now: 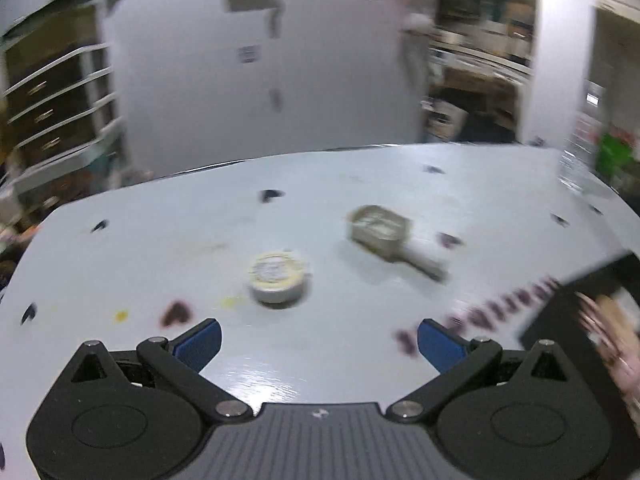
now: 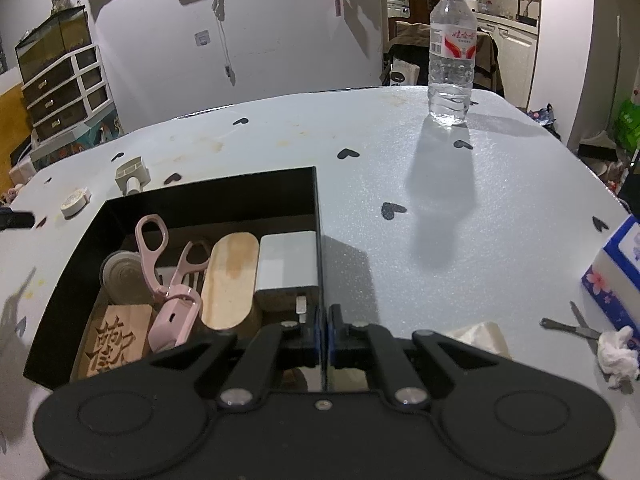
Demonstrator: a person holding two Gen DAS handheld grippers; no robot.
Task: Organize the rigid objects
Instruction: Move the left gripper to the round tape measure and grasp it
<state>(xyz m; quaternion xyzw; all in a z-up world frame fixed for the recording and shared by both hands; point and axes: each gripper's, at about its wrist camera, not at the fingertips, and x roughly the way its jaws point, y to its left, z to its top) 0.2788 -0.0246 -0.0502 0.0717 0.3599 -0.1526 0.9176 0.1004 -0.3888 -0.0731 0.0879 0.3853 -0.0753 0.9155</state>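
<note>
My left gripper (image 1: 318,340) is open and empty above the table, with a roll of tape (image 1: 277,276) just beyond its fingertips and a grey brush head (image 1: 384,232) farther right. The view is blurred. My right gripper (image 2: 323,330) is shut on the right wall of the black box (image 2: 320,240). The box holds pink scissors (image 2: 160,264), a wooden oval piece (image 2: 230,280), a white block (image 2: 288,266), a carved wooden stamp (image 2: 114,340) and a tape roll (image 2: 120,276). The tape (image 2: 74,200) and brush head (image 2: 130,178) also show left of the box in the right wrist view.
A water bottle (image 2: 451,52) stands at the table's far side. A blue tissue box (image 2: 616,272), a crumpled tissue (image 2: 618,354) and a small metal tool (image 2: 572,328) lie at the right. The box corner (image 1: 580,300) shows at the right of the left wrist view.
</note>
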